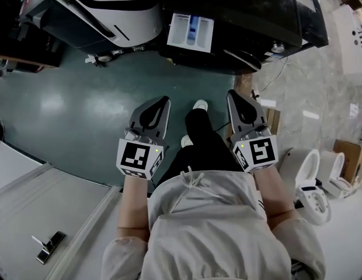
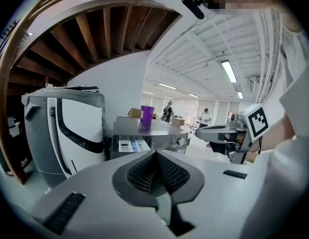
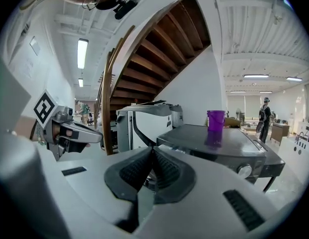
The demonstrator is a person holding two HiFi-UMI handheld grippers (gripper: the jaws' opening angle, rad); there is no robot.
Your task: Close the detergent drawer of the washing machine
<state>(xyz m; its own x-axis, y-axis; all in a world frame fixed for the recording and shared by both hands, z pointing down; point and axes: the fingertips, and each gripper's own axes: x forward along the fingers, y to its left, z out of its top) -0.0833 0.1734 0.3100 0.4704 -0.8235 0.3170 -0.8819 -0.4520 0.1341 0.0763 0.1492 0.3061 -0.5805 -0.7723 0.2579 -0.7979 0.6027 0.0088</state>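
Observation:
The dark washing machine (image 1: 251, 16) stands ahead of me at the top of the head view. Its white and blue detergent drawer (image 1: 190, 31) is pulled out toward me. My left gripper (image 1: 163, 102) and right gripper (image 1: 234, 95) hover side by side above the floor, well short of the drawer, both shut with nothing between the jaws. In the left gripper view my left gripper (image 2: 155, 156) points at the washing machine (image 2: 154, 133), with the open drawer (image 2: 129, 145) showing below a purple cup (image 2: 146, 116). The right gripper view has my right gripper (image 3: 153, 151) before the washing machine (image 3: 219, 146) and the purple cup (image 3: 216, 120).
A white and black appliance (image 1: 114, 10) stands left of the washer. White toilets (image 1: 315, 177) and a cardboard box (image 1: 347, 156) sit at the right. A white panel with a handle (image 1: 49, 247) lies at lower left. A wooden staircase (image 3: 159, 59) rises overhead; people stand far behind.

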